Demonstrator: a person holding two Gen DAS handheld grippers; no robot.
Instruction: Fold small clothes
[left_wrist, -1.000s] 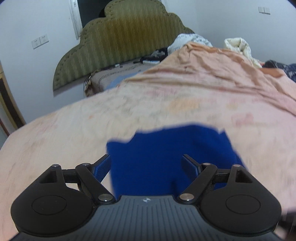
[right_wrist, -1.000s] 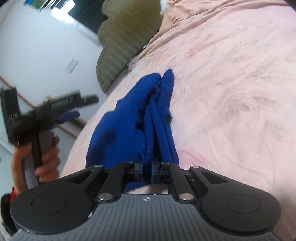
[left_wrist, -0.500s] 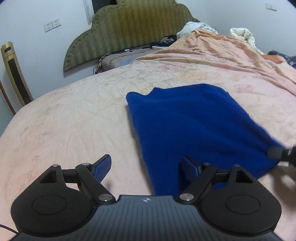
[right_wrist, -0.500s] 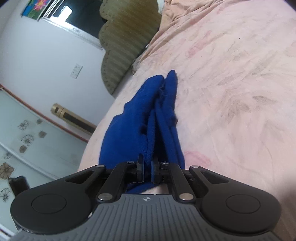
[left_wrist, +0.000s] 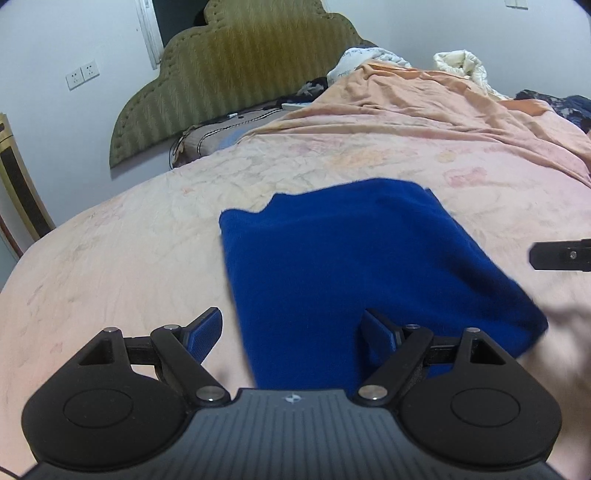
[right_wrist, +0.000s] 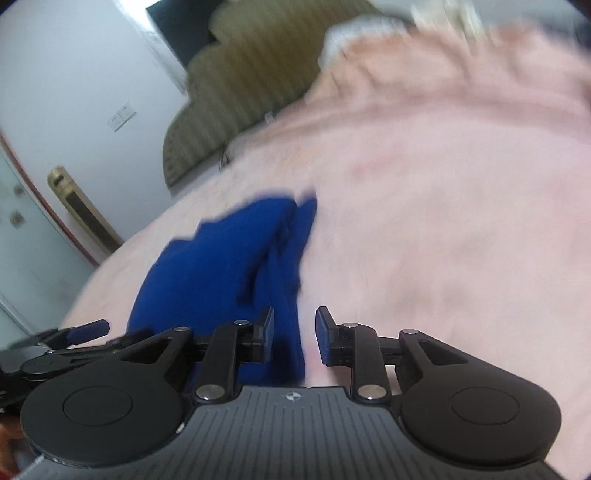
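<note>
I see the blue cloth (left_wrist: 354, 266) lying folded on the bed (left_wrist: 110, 258). My left gripper (left_wrist: 291, 332) gapes over its edge; my right gripper (right_wrist: 293, 338) is opening, pads off the cloth between them.

The left gripper (left_wrist: 291, 328) is pointing forward and downward with its jaws standing wide apart; its blue pads (left_wrist: 205, 332) are pressing on nothing; in the right wrist view it is showing at the lower left edge (right_wrist: 74, 332), low and blurred. The right gripper (right_wrist: 293, 334) is tilting downward too, its jaws opening, with a gap showing beside the right pad (right_wrist: 325, 334); one of its black fingers is reaching into the left wrist view from the right edge (left_wrist: 557, 254).
</note>
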